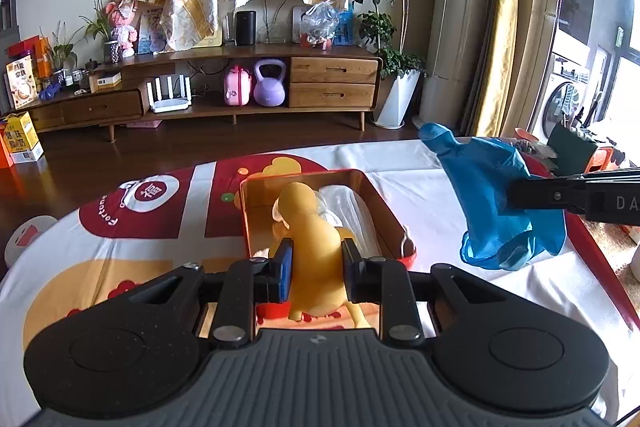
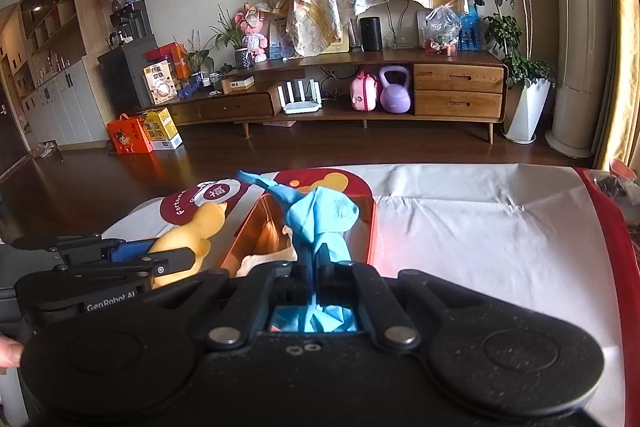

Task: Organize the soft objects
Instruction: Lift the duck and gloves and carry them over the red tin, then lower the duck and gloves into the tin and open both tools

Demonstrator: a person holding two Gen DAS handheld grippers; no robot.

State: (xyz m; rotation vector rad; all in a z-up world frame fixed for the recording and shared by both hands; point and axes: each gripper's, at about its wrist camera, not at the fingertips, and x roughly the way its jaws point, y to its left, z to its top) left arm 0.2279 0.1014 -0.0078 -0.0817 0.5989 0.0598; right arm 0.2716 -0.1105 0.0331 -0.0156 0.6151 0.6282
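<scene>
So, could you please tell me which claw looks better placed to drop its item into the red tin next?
Left, probably. The left claw holds the yellow toy right at the red tin, while the right claw holds the blue glove off to the tin's side.

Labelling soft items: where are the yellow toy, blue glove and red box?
yellow toy [image 1: 316, 247], left wrist view, its body.
blue glove [image 1: 480, 187], left wrist view, its palm.
red box [image 1: 386, 211], left wrist view, right rim.

You are in a home living room: a wooden TV cabinet against the wall, potted plants, curtains, a purple kettlebell and gift boxes on the wood floor.
</scene>
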